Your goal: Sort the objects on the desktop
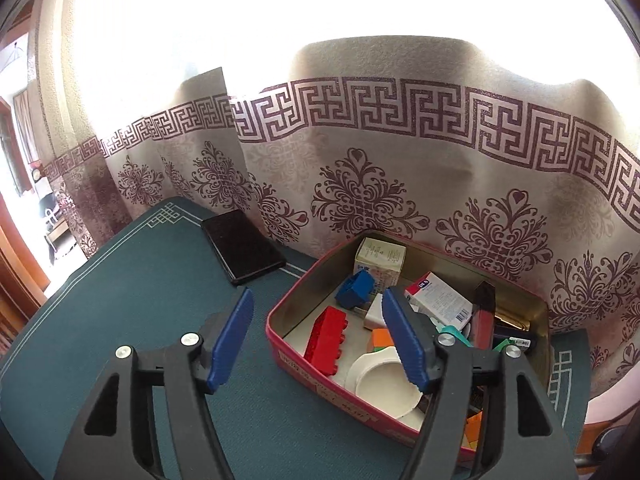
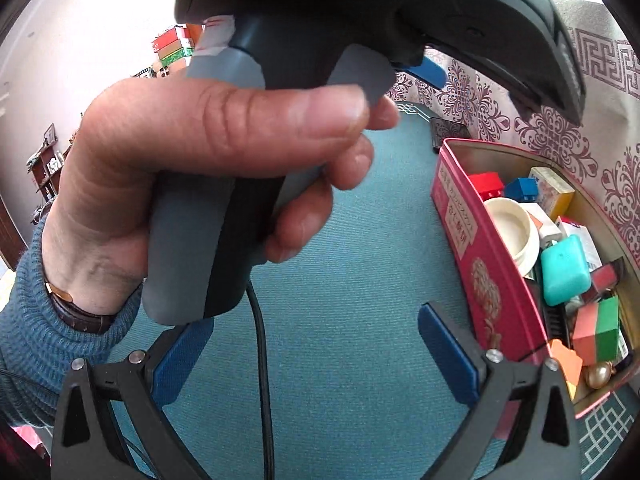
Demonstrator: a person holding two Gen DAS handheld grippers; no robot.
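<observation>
Desktop objects lie heaped in a red tin on the teal-covered bench, close to a patterned curtain; a dark flat case rests apart on the bench behind. Visible contents include a red block, blue block, white lid, teal case and small cartons. Left gripper hovers over the tin's near corner, jaws apart, empty. Right gripper hangs above bare bench, jaws apart; the left hand, gripping its handle, blocks much of that view.
</observation>
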